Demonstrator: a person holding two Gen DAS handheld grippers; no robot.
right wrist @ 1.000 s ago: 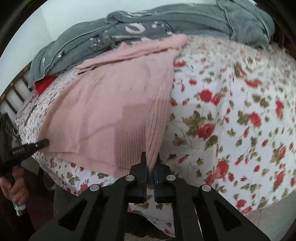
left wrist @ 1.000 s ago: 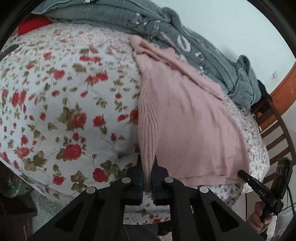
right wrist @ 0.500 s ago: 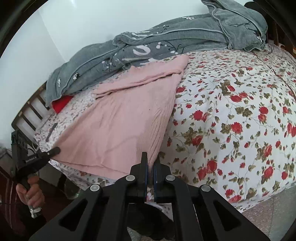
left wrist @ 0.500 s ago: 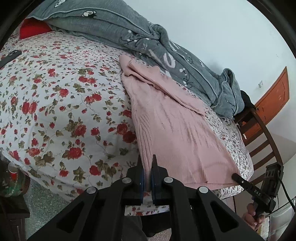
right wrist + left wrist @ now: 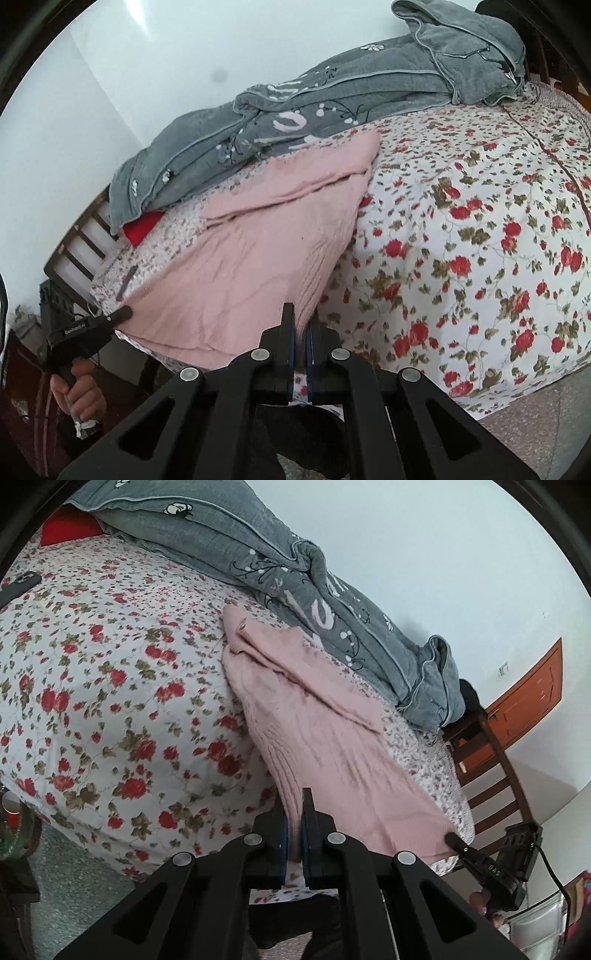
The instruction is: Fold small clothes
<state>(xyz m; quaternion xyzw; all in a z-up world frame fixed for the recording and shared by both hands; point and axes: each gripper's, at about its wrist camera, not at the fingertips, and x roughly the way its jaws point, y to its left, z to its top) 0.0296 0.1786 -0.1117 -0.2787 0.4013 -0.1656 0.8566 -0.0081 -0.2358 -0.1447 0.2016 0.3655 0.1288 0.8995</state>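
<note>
A pink knitted sweater (image 5: 325, 738) is spread across a bed covered by a rose-printed sheet (image 5: 110, 686), and its near hem is lifted off the mattress at both lower corners. The left gripper (image 5: 294, 808) is clamped on one ribbed corner of the hem, and the right gripper (image 5: 300, 325) is clamped on the other, so the near edge is stretched between them just past the edge of the bed. The far end of the sweater, with a folded sleeve lying across it, rests on the sheet beside a rumpled grey quilt (image 5: 295, 579), which runs along the wall and seems to touch the collar end, though blur makes that uncertain. A broad bare stretch of sheet is seen to one side of the sweater. A red pillow (image 5: 66, 530) is partly tucked under the quilt at the head end. A dark phone-like object (image 5: 18, 587) lies near the sheet's edge. A wooden chair (image 5: 487, 775) stands close against the bed's foot, with an orange door (image 5: 532, 698) behind it.
</note>
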